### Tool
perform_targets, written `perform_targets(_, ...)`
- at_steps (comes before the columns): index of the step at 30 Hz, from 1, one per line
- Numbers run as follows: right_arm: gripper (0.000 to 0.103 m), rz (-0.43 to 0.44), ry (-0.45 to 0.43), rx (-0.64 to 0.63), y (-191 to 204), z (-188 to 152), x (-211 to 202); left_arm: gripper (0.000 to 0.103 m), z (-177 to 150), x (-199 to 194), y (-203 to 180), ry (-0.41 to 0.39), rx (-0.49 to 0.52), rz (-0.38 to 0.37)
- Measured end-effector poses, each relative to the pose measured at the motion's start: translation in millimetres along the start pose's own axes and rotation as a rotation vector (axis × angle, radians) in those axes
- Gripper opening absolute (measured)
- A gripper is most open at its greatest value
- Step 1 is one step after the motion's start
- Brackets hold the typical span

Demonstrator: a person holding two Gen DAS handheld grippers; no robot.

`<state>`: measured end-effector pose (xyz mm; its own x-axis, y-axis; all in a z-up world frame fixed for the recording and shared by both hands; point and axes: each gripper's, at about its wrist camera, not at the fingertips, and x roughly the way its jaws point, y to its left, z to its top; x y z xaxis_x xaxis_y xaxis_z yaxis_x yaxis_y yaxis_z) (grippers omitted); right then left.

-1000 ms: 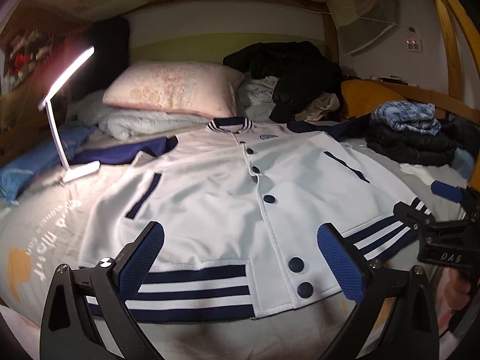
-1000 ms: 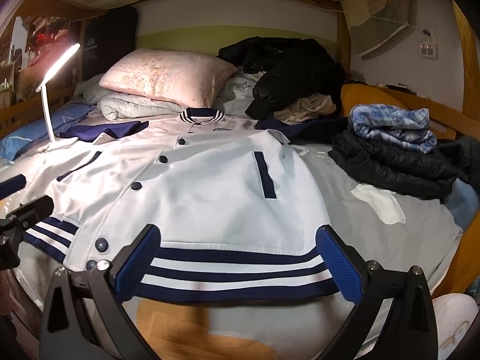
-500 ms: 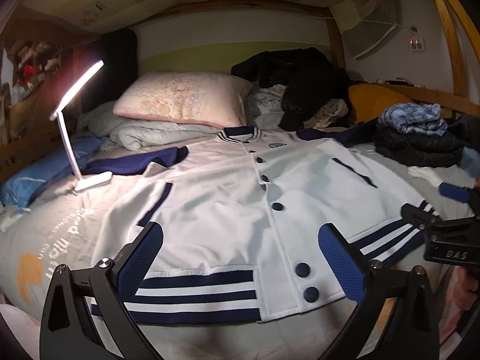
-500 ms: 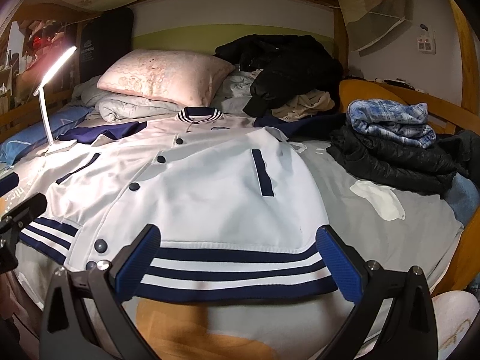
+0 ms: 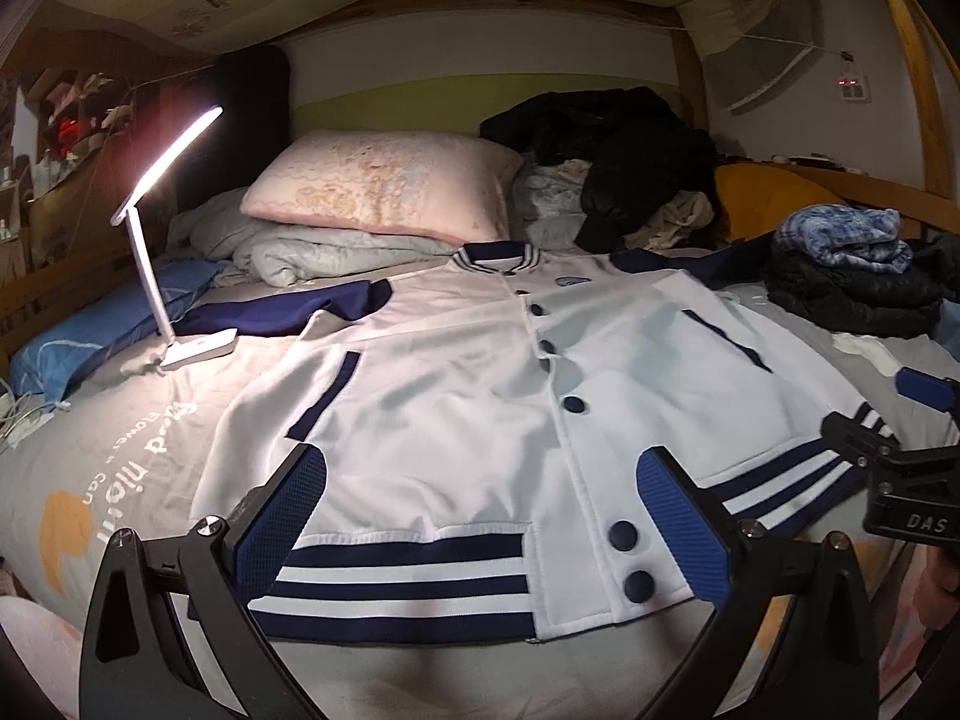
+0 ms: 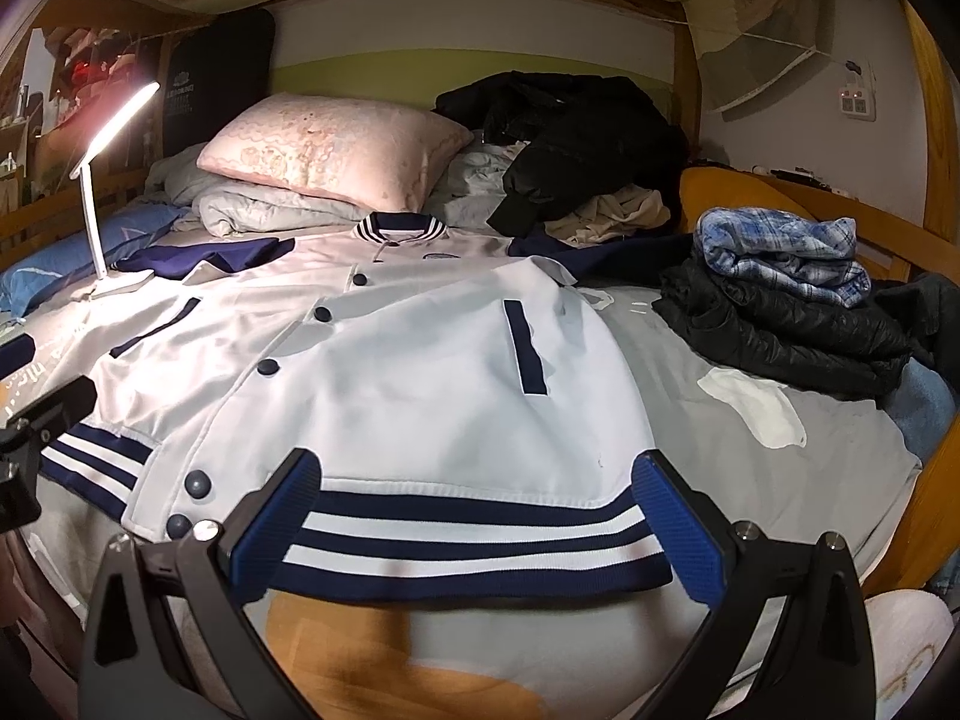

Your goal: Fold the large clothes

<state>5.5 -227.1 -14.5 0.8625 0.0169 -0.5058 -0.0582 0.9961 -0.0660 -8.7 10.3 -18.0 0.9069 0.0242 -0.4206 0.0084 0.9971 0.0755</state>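
Note:
A white varsity jacket (image 5: 456, 396) with navy sleeves, navy snaps and a striped navy hem lies flat, front up, on the bed; it also fills the right wrist view, jacket (image 6: 420, 384). My left gripper (image 5: 480, 516) hovers open above the hem's left half. My right gripper (image 6: 477, 519) hovers open above the hem's right half (image 6: 474, 534). Nothing sits between either pair of fingers. The right gripper also shows at the right edge of the left wrist view (image 5: 900, 456). The left one (image 6: 24, 420) shows at the left edge of the right wrist view.
A lit white desk lamp (image 5: 180, 240) stands on the bed at left, by the navy sleeve (image 5: 282, 312). A pink pillow (image 5: 384, 186) and a black coat (image 5: 630, 150) lie at the head. Folded dark clothes with a blue plaid shirt (image 6: 786, 252) sit at right beside the wooden rail (image 6: 924, 516).
Both grippers stayed open over the hem. The left wrist view shifted slightly left and tilted up, so the jacket and lamp sit further right and lower. The right view barely changed.

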Motion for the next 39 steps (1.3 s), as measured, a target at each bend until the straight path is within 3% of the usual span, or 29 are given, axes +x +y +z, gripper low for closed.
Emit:
perform_targets(14, 0.103, -0.012, 0.009, -0.027, 3, -2, 3, 0.103, -1, -2, -2, -0.004, 0.024, 0.013)
perform_targets(18, 0.103, -0.079, -0.013, -0.049, 4, -3, 1, 0.103, -7, 11, -9, 0.065, 0.08, 0.018)
perform_targets(22, 0.103, -0.048, 0.016, -0.065, 3, -5, 4, 0.103, -16, 19, -16, 0.121, 0.127, -0.039)
perform_targets(24, 0.103, -0.094, 0.004, -0.144, 11, -8, 2, 0.103, -23, 22, -19, 0.13, 0.156, -0.038)
perform_targets(25, 0.103, -0.178, -0.042, -0.224, 19, -12, -2, 0.103, -26, 24, -19, 0.138, 0.166, -0.017)
perform_targets(27, 0.103, -0.2, -0.062, -0.308, 29, -18, -4, 0.103, -33, 29, -16, 0.17, 0.173, -0.012)
perform_targets(33, 0.103, 0.014, 0.129, -0.359, 44, -35, 14, 0.103, -53, 41, -15, 0.282, 0.186, -0.068)
perform_targets(36, 0.103, 0.117, 0.297, -0.365, 50, -48, 34, 0.103, -58, 45, -18, 0.309, 0.202, -0.068)
perform_targets(39, 0.103, 0.059, 0.313, -0.374, 49, -52, 40, 0.103, -64, 53, -25, 0.374, 0.237, -0.08)
